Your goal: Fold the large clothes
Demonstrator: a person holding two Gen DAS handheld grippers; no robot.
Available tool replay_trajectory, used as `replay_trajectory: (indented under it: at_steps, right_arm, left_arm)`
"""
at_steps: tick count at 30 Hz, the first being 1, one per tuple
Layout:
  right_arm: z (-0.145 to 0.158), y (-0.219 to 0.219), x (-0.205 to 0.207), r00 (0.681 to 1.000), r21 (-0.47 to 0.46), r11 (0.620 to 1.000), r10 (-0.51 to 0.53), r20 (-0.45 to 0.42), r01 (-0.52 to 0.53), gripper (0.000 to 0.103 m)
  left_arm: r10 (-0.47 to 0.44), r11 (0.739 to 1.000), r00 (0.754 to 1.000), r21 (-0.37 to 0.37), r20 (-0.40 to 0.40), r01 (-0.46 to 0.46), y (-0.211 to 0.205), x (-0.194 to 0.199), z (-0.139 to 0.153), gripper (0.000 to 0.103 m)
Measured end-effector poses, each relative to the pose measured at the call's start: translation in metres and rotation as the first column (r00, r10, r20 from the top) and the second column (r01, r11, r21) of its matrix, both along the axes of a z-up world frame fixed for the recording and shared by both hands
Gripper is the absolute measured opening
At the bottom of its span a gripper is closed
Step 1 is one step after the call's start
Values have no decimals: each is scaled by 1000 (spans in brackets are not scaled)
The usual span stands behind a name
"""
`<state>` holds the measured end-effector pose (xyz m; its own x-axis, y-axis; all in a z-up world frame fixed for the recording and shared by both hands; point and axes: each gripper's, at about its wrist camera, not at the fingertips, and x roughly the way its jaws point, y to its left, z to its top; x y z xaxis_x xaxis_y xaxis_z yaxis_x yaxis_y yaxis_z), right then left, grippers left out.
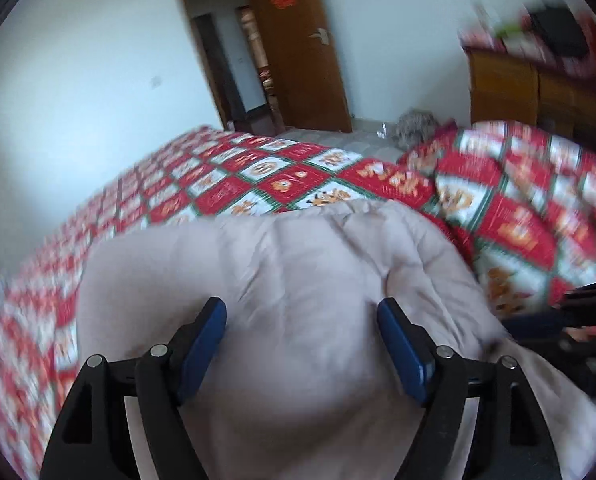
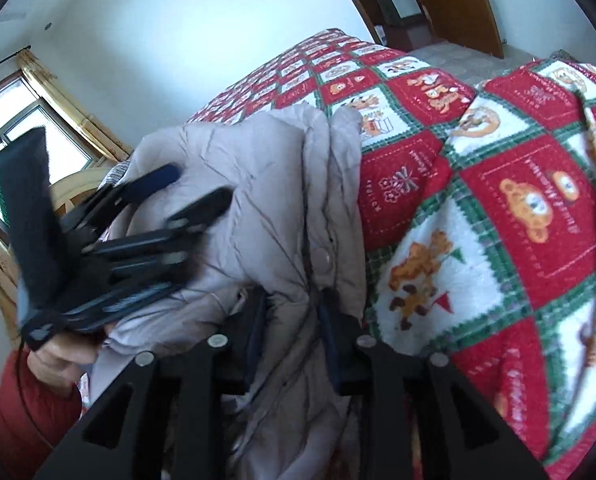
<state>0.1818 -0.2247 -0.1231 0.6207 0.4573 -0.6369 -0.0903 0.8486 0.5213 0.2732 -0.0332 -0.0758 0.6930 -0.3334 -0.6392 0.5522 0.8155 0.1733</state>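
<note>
Mostly beige puffy coat (image 2: 266, 200), quilted, creased, bunched in right gripper (image 2: 294, 340)

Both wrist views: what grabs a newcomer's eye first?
The red, white and green bear-print quilt covering the bed dominates both views. On it lies a puffy beige coat; the right gripper is shut on a bunched fold near its snap button, while the left gripper hangs open above it. Behind, an open brown door stands out against the white wall.

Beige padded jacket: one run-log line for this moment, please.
beige padded jacket: bunched on red-green patchwork bedspread | left gripper: open above jacket | right gripper: shut on jacket fold
</note>
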Motion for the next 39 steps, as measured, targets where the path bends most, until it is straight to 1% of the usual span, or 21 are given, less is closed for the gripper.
replay_trajectory:
  at_steps: [1,3,5,7,9,11,13,15,16,19,20,21,22,24,28,31,32,33,35,38,39]
  right_arm:
    - [8,-3,-4,1000,-11,1000,0,13,0,44]
    - [31,-9,-13,997,-40,999,10,76,-7,46]
    - [54,-15,-14,991,-59,998,22,133,-14,55]
    - [79,-19,-5,982,-43,999,35,187,-27,79]
    - [90,-17,11,980,-5,999,40,196,-40,85]
    - [88,-6,38,986,-1,997,75,147,-76,93]
    - [70,9,61,991,-43,995,96,88,-93,94]
    - [47,16,75,997,-100,993,67,27,-64,94]
    - [36,16,77,998,-97,993,64,4,-63,94]
    - [-1,7,82,996,55,996,74,-41,-71,95]
    - [-17,4,83,995,123,990,81,-66,-73,97]
    - [-15,6,81,996,93,992,83,-28,-80,97]
    - [-16,11,82,993,64,992,112,-24,-110,100]
    - [-16,17,87,989,54,988,146,-27,-144,101]
    - [-32,22,104,973,130,969,222,-65,-212,103]
    - [-39,23,107,973,155,963,227,-39,-218,103]
    - [-39,25,108,973,149,964,227,-36,-219,103]
    - [-39,27,108,973,143,965,229,-35,-222,103]
    - [-39,29,107,972,137,965,232,-33,-226,103]
    - [-40,33,108,971,141,963,237,-37,-230,102]
    - [-40,34,107,970,149,962,239,-40,-230,98]
  left_arm:
    - [24,999,1000,-36,-14,-25,14,-3,8,79]
    - [81,991,996,-105,-29,-84,52,-11,25,87]
    - [155,975,988,-157,-23,-157,93,-15,39,89]
    - [238,944,971,-226,-34,-240,133,-13,48,89]
    - [283,912,956,-286,-78,-293,157,-6,48,89]
    - [290,892,946,-316,-148,-323,168,5,42,89]
    - [263,898,946,-310,-188,-311,163,12,29,89]
    - [221,918,951,-284,-216,-278,148,13,12,89]
    - [199,926,955,-275,-221,-257,139,12,3,89]
    - [201,935,960,-255,-192,-247,127,8,-17,94]
    - [214,929,957,-263,-194,-261,128,9,-24,99]
    - [204,917,953,-298,-226,-267,132,12,-30,99]
    - [185,894,942,-349,-280,-280,139,17,-38,100]
    - [150,867,926,-404,-347,-292,150,23,-47,101]
    - [66,826,905,-486,-420,-286,165,29,-63,101]
    - [-35,759,857,-571,-515,-312,168,42,-84,102]
    - [-47,762,864,-577,-501,-293,166,43,-84,102]
    - [-50,778,875,-568,-481,-268,163,43,-83,102]
    - [-60,790,884,-563,-464,-243,159,44,-83,102]
    - [-60,794,886,-560,-459,-236,156,42,-82,102]
    - [-53,799,885,-551,-462,-240,154,40,-81,99]
